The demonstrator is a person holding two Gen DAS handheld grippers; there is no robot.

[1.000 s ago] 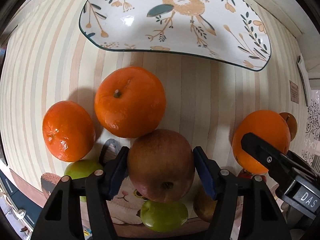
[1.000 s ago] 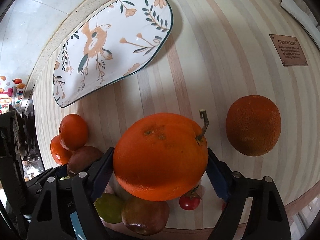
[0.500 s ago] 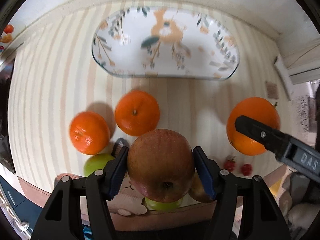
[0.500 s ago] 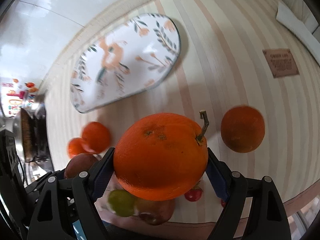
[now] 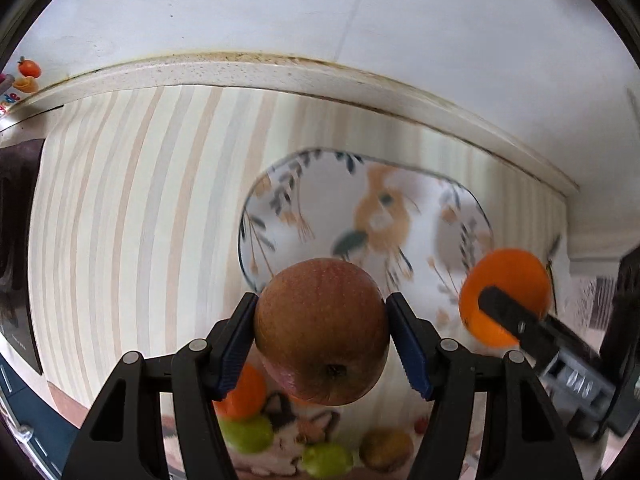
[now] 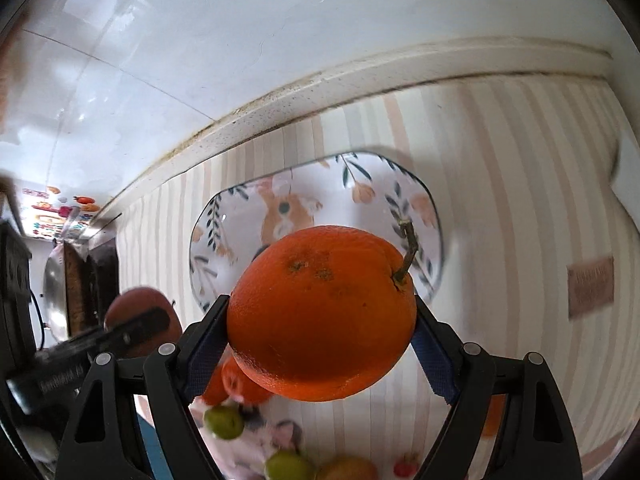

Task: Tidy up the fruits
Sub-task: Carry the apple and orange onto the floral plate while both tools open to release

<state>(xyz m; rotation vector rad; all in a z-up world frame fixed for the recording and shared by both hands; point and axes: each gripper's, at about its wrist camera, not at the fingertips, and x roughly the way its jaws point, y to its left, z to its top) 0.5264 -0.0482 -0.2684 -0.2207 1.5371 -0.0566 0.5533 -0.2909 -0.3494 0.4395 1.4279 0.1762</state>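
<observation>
Because both fruits go to the plate (image 5: pixel 460 216), the left claw (image 5: pixel 322 332) grips the apple (image 5: pixel 320 332) and the right claw (image 6: pixel 320 320) grips the orange (image 6: pixel 320 312) above the tabletop (image 5: pixel 120 220).

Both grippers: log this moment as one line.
left gripper: shut on apple | right gripper: shut on orange | both held above plate | plate: bare | other fruit on mat
</observation>
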